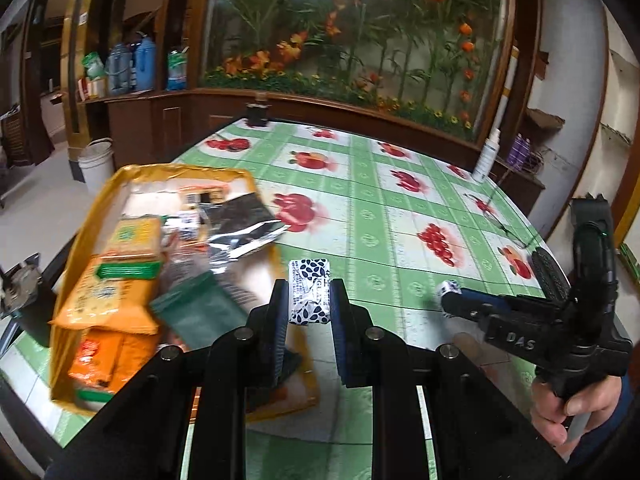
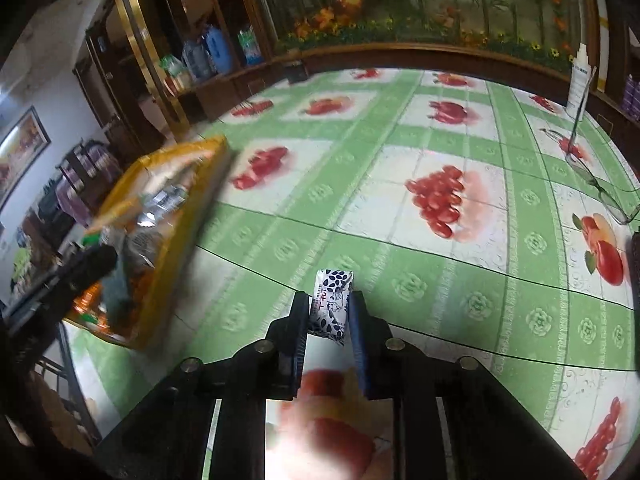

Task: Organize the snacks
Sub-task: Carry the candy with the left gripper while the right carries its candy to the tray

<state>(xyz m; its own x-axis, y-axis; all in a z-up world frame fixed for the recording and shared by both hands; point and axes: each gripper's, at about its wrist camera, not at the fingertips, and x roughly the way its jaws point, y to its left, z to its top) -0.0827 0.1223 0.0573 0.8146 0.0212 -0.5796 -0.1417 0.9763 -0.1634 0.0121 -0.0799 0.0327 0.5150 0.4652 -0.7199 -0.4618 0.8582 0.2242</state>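
Observation:
My left gripper [image 1: 309, 300] is shut on a small white snack packet with a dark leaf print [image 1: 310, 276], held just above the tablecloth, right of the yellow tray [image 1: 76, 248]. The tray holds several snacks: orange packets [image 1: 116, 280], a silver foil bag [image 1: 244, 236] and a green pouch [image 1: 196, 312]. My right gripper [image 2: 329, 300] is shut on a second white patterned packet [image 2: 334, 280], which sticks out past the fingertips. In the left wrist view the right gripper [image 1: 450, 294] shows at the right, with a hand [image 1: 560, 412] on its handle. The tray [image 2: 176, 240] lies to its left.
A green-and-white fruit-print tablecloth [image 1: 380, 240] covers the table. A white spray bottle [image 2: 578, 80] and a pair of glasses [image 2: 600, 184] are at the far right. A dark jar [image 1: 256, 114] stands at the far edge. A black object [image 1: 548, 276] lies at the right edge.

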